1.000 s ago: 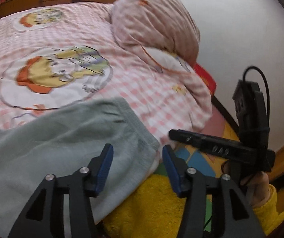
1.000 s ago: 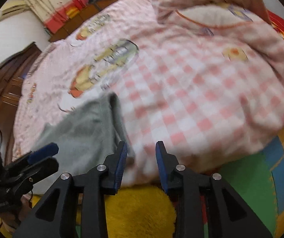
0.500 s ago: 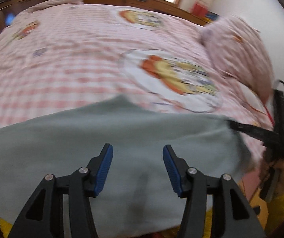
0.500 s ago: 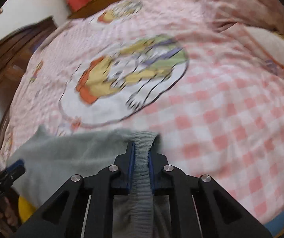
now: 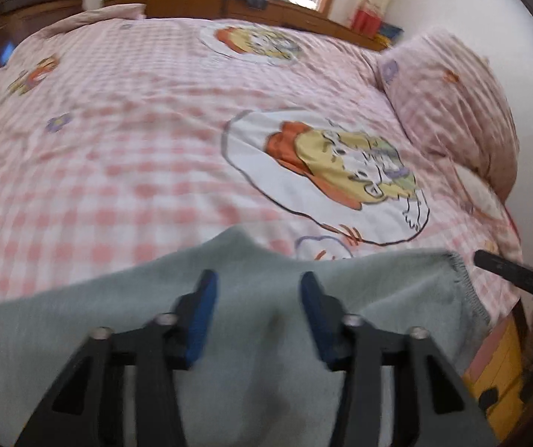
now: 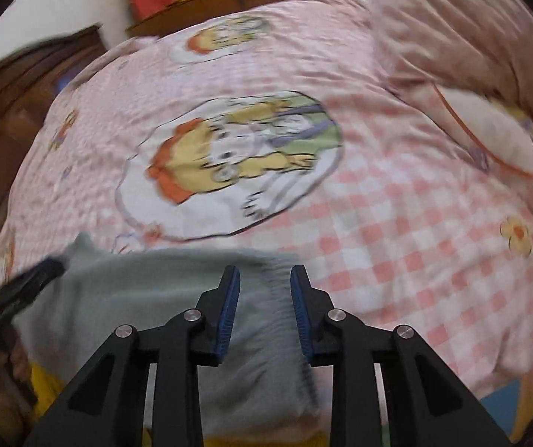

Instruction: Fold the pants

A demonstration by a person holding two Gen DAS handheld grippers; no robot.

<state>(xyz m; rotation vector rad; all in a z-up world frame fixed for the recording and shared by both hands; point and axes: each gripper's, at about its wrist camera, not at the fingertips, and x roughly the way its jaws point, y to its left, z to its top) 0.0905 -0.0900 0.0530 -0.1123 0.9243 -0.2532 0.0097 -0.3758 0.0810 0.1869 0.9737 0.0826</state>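
The left gripper [image 5: 256,311] is built of black angular arms, fitted with silver round screws and tipped with blue pads [image 5: 202,313]. The right gripper [image 6: 264,307] is made alike, its blue pads [image 6: 229,309] ribbed. A yellow fuzzy sleeve [image 6: 44,381] is seen at the right view's lower left edge.

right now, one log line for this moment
stage: pre-fold | pants: flat on bed | left gripper: open | right gripper: open astride waistband

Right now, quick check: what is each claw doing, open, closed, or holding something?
Left claw: open, over the grey pants, gripping nothing.
Right claw: open, astride the pants' elastic waistband, not clamped.
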